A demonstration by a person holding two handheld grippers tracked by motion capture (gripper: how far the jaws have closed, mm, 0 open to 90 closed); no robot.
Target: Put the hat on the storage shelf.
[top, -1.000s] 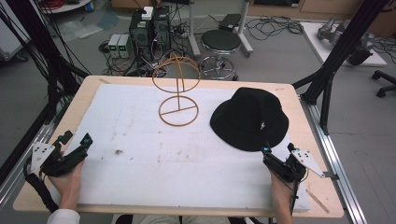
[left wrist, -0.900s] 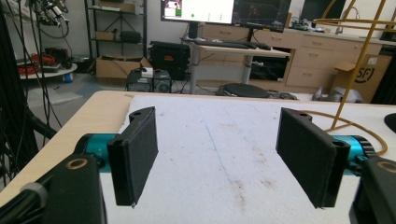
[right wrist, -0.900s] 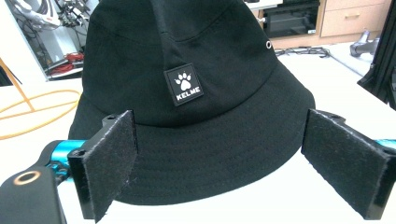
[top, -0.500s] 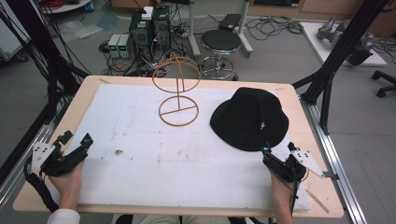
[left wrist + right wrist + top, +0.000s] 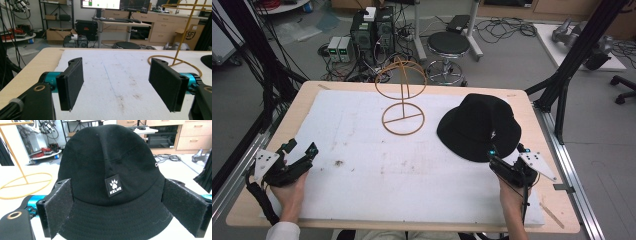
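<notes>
Nothing is shifting between the earlier frames and now: both grippers and the hat are staying in place. The hat point(image 5: 478, 126), a black woven-cloth bucket hat with a round crown and floppy stitched brim, is sitting crown-up on the white foam mat point(image 5: 362, 165) at about 2 o'clock from the table centre. Its square paw-print label is facing the right gripper point(image 5: 507, 156), at 6 o'clock from the hat. That gripper's flat, felt-faced jaws are standing wide open on either side of the near brim, holding nothing. The left gripper point(image 5: 299, 150) is resting at 8 o'clock, jaws wide apart and empty. A thin gold wire stand point(image 5: 402, 100), ring-based, is rising at 12 o'clock.
</notes>
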